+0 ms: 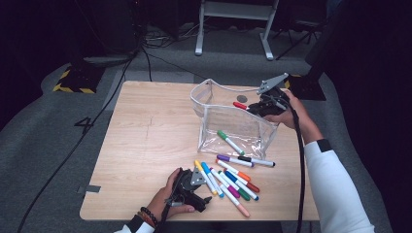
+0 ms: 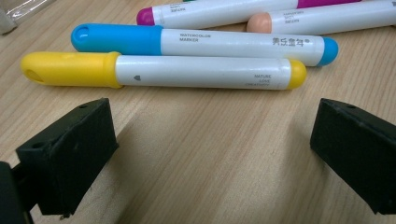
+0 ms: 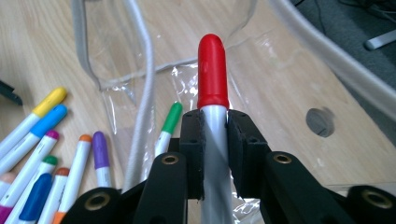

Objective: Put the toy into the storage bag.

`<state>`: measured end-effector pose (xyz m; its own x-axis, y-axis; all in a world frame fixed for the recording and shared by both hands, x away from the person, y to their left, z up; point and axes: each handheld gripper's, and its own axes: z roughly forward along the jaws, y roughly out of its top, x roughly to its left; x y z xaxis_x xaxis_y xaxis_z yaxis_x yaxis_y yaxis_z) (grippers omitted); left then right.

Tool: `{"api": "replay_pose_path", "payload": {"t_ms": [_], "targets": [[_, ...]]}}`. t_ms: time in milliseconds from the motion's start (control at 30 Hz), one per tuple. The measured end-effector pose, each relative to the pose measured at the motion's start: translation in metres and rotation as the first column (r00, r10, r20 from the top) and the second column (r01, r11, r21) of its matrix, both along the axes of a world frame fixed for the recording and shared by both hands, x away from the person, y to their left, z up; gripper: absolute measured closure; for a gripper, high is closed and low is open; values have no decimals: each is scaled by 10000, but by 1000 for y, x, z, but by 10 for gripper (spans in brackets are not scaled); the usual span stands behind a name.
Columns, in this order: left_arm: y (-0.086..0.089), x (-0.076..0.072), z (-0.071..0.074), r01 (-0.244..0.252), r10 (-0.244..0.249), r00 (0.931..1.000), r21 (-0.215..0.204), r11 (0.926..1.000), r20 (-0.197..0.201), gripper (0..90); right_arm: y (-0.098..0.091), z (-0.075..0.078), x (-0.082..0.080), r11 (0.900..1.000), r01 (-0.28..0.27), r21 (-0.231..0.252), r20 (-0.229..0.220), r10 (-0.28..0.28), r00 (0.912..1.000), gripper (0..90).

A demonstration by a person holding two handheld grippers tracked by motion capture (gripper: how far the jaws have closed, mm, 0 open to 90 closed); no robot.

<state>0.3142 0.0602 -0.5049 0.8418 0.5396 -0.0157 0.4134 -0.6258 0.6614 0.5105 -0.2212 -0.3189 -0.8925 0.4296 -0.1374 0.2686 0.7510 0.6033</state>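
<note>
A clear plastic pouch point(image 1: 252, 127) stands open on the wooden table point(image 1: 145, 136), with a green-capped marker point(image 1: 230, 141) inside it. My right gripper point(image 1: 252, 108) hovers over the pouch's open top, shut on a red-capped marker point(image 3: 212, 77) whose cap point(image 1: 239, 105) points left over the opening. Several markers lie in a loose pile point(image 1: 228, 180) near the front edge. My left gripper point(image 1: 201, 196) rests on the table beside that pile, open, its black pads point(image 2: 70, 149) wide apart just short of a yellow marker point(image 2: 159, 71) and a blue marker point(image 2: 201, 42).
A purple marker point(image 1: 245, 160) lies just in front of the pouch. A round hole point(image 3: 319, 121) sits in the tabletop behind it. Cables point(image 1: 77, 141) and a black-and-yellow floor base point(image 1: 75, 80) lie beyond the table's left side.
</note>
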Motion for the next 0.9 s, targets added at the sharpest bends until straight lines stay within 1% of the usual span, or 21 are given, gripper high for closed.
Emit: {"api": "replay_pose_path", "payload": {"t_ms": [67,233,433,567,633,700,733,767,833,900], "targets": [[0,0,0,-5,5,10000,11,10000,-6,5,2,-3,-1,9995,-252,-209,-228,247,9994,773],[0,0,0,3,-3,10000,3,10000,0,5,6,-4,-8,9973,-701,-215,-503,689,9963,773],[0,0,0,11,-11,10000,11,10000,2,5,13,-5,-17,9921,-1193,-390,-630,1167,9912,773],[0,0,0,1,-1,10000,20,10000,-7,5,14,-4,-22,9886,-1475,-299,-743,1449,9866,772],[0,0,0,12,-12,10000,10,10000,2,5,14,-5,-22,9895,-1417,-291,-773,1391,9872,771],[0,0,0,2,-2,10000,17,10000,-6,5,13,-5,-22,9916,-1251,-340,-651,1227,9903,766],[0,0,0,4,-4,10000,1,10000,-1,5,13,-5,-21,9926,-1176,-317,-603,1156,9915,755],[0,0,0,1,-1,10000,19,10000,-7,5,13,-5,-21,9940,-1062,-274,-532,1047,9931,716],[0,0,0,11,-11,10000,10,10000,1,5,11,-4,-20,9961,-874,-110,-416,869,9953,700],[0,0,0,7,-7,10000,21,10000,-7,5,9,-3,-20,9977,-671,-54,-175,670,9976,664]]}}
